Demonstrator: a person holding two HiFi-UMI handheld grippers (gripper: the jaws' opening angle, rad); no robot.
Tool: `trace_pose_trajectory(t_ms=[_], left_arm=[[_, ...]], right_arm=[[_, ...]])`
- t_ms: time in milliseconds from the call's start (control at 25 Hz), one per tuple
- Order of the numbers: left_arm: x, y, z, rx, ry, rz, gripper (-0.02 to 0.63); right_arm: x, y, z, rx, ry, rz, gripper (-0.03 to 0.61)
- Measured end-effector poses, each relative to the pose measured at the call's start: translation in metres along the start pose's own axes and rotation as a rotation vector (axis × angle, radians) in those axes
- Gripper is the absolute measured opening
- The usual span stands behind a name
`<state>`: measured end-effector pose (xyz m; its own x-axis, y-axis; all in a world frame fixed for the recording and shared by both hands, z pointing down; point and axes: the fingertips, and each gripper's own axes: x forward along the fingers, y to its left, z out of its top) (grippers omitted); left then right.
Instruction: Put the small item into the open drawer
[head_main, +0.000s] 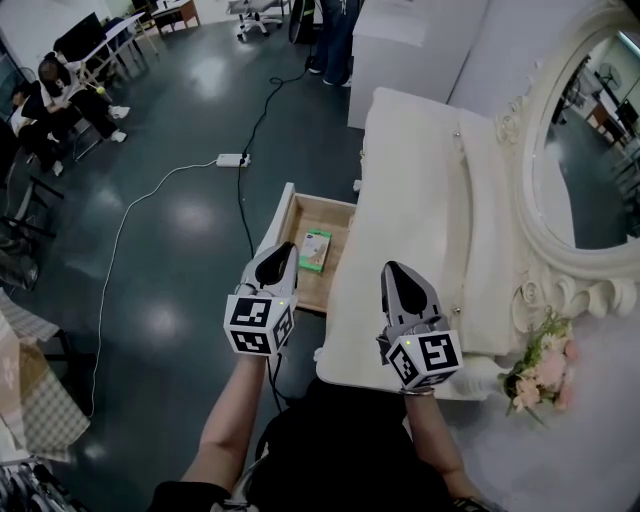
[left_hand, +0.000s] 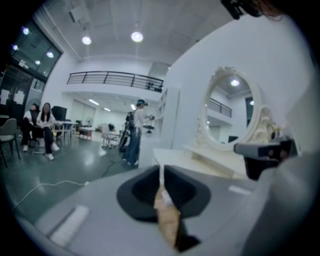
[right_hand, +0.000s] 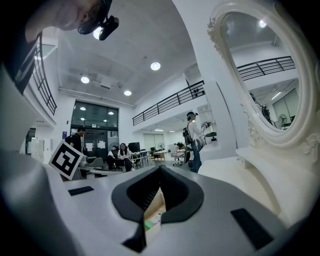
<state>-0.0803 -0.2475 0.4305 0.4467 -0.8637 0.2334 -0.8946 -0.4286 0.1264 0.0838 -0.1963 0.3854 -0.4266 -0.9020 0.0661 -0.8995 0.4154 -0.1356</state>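
Note:
The wooden drawer (head_main: 287, 215) stands pulled out from the left side of the white dressing table (head_main: 420, 200). A small green and white box (head_main: 316, 250) lies flat inside it. My left gripper (head_main: 283, 250) hangs over the drawer's near part, just left of the box, shut with nothing between its jaws. In the left gripper view its tips (left_hand: 161, 172) meet. My right gripper (head_main: 393, 270) is above the table top, right of the drawer, also shut and empty. Under its closed tips (right_hand: 160, 172), the right gripper view shows the box (right_hand: 152, 222) in the drawer.
An oval mirror (head_main: 585, 150) in an ornate white frame stands on the table's right, with a bunch of flowers (head_main: 540, 365) near its front corner. A power strip (head_main: 232, 159) and its cable lie on the dark floor. People sit at far left (head_main: 60, 100).

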Motion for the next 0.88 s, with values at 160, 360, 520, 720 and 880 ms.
trace_pose_trajectory(t_ms=[160, 360, 520, 720, 880], left_arm=[[-0.015, -0.007, 0.004, 0.006, -0.016, -0.008, 0.031], [-0.033, -0.012, 0.009, 0.004, -0.035, -0.006, 0.026], [-0.043, -0.015, 0.010, -0.011, -0.040, -0.003, 0.023], [-0.049, -0.013, 0.008, -0.010, -0.037, 0.010, 0.017], [-0.049, -0.014, 0.008, -0.001, -0.039, 0.009, 0.014]], right_arm=[[-0.002, 0.004, 0.002, -0.004, -0.004, 0.000, -0.003], [-0.006, 0.009, -0.001, -0.011, -0.002, 0.006, -0.003], [-0.009, 0.012, -0.003, -0.026, 0.011, 0.010, -0.003], [-0.012, 0.015, -0.002, -0.033, 0.007, 0.016, -0.003], [-0.013, 0.017, -0.001, -0.042, -0.001, 0.014, -0.003]])
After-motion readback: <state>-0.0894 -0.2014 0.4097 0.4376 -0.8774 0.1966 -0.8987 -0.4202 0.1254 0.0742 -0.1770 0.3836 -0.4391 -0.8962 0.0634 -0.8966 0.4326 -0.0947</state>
